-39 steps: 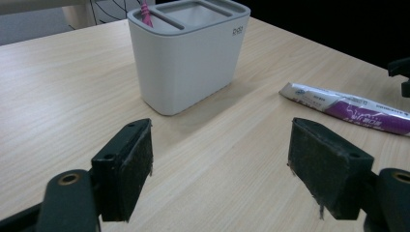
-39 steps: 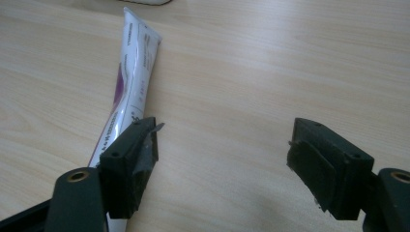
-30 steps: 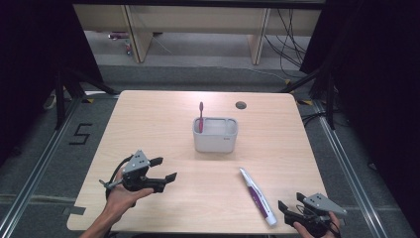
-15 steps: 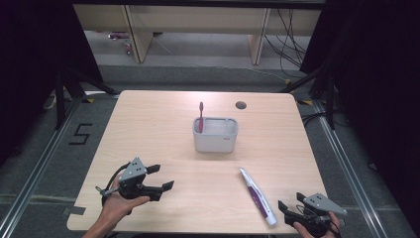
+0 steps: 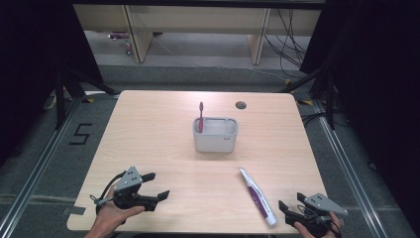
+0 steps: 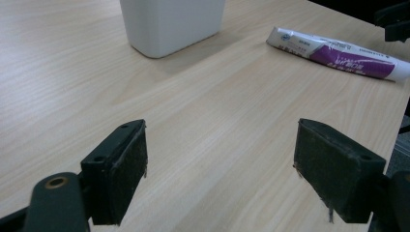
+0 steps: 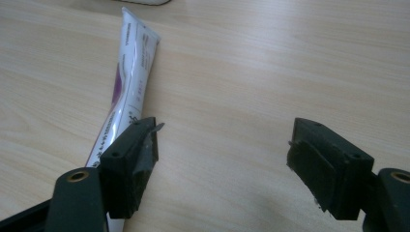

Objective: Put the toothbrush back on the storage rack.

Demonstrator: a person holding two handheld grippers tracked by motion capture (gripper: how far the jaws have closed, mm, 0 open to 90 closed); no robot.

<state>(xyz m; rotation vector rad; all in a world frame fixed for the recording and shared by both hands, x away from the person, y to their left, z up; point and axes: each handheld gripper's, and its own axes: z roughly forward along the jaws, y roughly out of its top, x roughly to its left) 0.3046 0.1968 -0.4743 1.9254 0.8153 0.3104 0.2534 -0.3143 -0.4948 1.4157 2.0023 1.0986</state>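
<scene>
Your right gripper (image 5: 291, 210) and left gripper (image 5: 157, 186) both gape empty: toothbrush (image 5: 200, 115) stands in the white holder (image 5: 215, 140), toothpaste tube (image 5: 257, 196) lies loose on the desk (image 5: 158, 129).

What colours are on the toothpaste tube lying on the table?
The toothpaste tube is white with a purple band and small print, clearest in the left gripper view.
</scene>
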